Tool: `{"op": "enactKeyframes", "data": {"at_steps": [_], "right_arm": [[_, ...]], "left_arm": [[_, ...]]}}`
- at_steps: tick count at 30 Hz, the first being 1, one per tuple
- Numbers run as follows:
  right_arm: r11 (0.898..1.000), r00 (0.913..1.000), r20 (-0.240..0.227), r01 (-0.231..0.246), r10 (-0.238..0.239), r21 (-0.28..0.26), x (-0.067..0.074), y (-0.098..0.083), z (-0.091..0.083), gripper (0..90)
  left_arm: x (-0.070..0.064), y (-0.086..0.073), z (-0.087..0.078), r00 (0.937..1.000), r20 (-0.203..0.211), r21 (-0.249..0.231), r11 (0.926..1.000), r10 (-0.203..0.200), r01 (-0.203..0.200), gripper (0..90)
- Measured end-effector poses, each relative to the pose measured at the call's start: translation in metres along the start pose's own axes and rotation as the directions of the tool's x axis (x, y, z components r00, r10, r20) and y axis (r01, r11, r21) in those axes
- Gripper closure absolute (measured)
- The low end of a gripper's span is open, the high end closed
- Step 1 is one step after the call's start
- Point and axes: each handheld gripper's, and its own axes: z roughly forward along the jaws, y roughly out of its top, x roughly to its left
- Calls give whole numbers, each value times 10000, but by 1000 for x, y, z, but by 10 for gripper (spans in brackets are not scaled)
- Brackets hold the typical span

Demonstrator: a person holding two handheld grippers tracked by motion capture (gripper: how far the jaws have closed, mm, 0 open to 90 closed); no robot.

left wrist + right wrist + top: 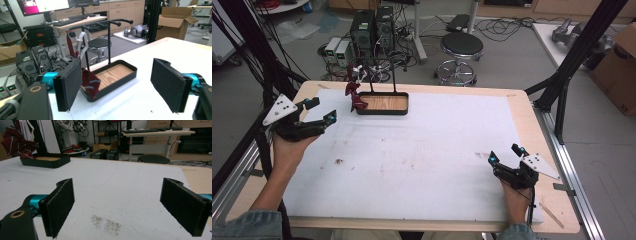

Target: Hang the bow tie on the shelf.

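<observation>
A black stand (382, 75) with a wood-floored tray base (384, 103) sits at the back left of the white mat. A dark red striped cloth (357, 97) hangs from its rack and droops over the tray's left rim; a white strap (82, 41) hangs beside it. My left gripper (323, 110) is held above the mat's left edge, open and empty, jaws aimed toward the stand (110, 50) and cloth (90, 83). My right gripper (505, 154) is low at the front right, open and empty, with the tray (45, 161) and cloth (17, 142) far off.
Small dark stains (107, 223) mark the mat just ahead of the right gripper. Black frame posts (572, 65) rise at the table's right and left. Beyond the table stand a stool (460, 47), computer towers (372, 27) and a cardboard box (619, 65).
</observation>
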Motion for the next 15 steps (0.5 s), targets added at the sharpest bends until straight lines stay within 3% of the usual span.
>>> {"op": "enactKeyframes", "data": {"at_steps": [5,15], "right_arm": [[10000,10000,8,-18,18,-9,0,0,0,114],[10000,10000,-25,-28,28,8,0,0,0,114]], "left_arm": [[-12,-8,-13,9996,-287,-34,10000,14,-15,238],[-42,-35,-26,9991,-375,277,9995,177,-167,223]]}}
